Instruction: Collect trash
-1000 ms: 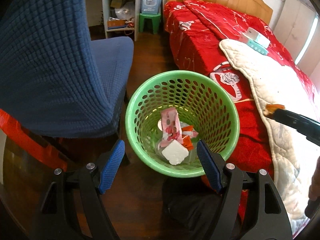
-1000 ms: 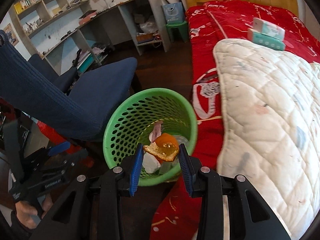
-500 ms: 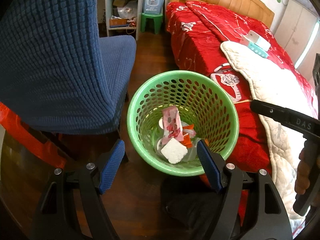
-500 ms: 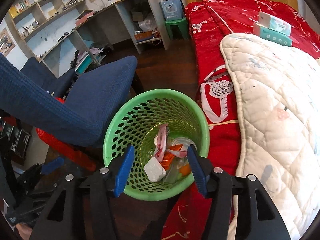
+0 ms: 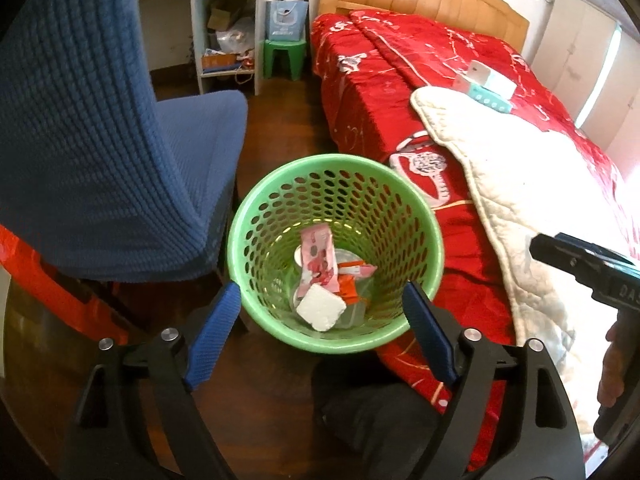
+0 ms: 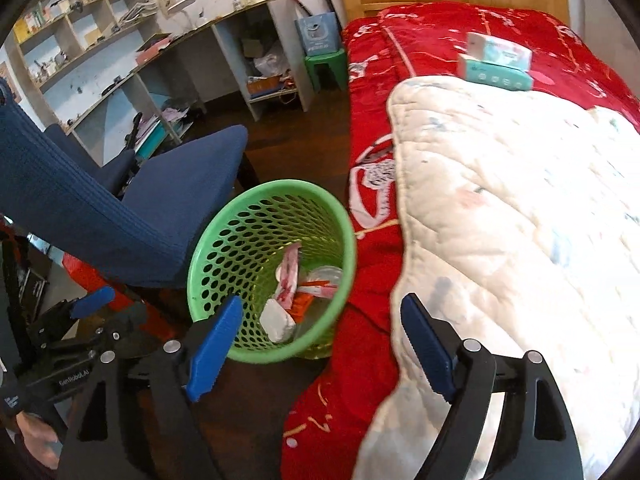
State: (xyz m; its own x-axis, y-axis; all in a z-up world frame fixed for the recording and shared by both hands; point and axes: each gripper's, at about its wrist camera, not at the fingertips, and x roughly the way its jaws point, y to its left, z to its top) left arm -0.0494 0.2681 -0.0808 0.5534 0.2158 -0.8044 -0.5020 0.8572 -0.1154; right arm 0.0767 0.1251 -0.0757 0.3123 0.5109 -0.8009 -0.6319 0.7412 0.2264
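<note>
Going L to R: blue chair (image 5: 100, 152) on the far left, green basket (image 5: 256, 216) on the floor btwn it and the bed (image 5: 372, 92). Left gripper (image 5: 320, 330) hangs over the near rim, jaws opening wide w/ nothing btwn them, same spot as a sec ago. The trash in the basket is a pink wrapper (image 5: 318, 258), a white foam chunk (image 5: 321, 312), some clear plastic and orange scraps. Big change is on the right: a sec ago the right gripper (image 6: 322, 344) was pinching an orange peel-looking bit over the basket, now its jaws are opening and empty, and it's swung off toward the white quilt (image 6: 520, 240). The scrap is prob in the basket w/ the other orange bits, can't pick it out tho. So that drop looks done imo. Nothing else obviously trash on the quilt; tissue packs (image 6: 496, 62) sit further back.
</note>
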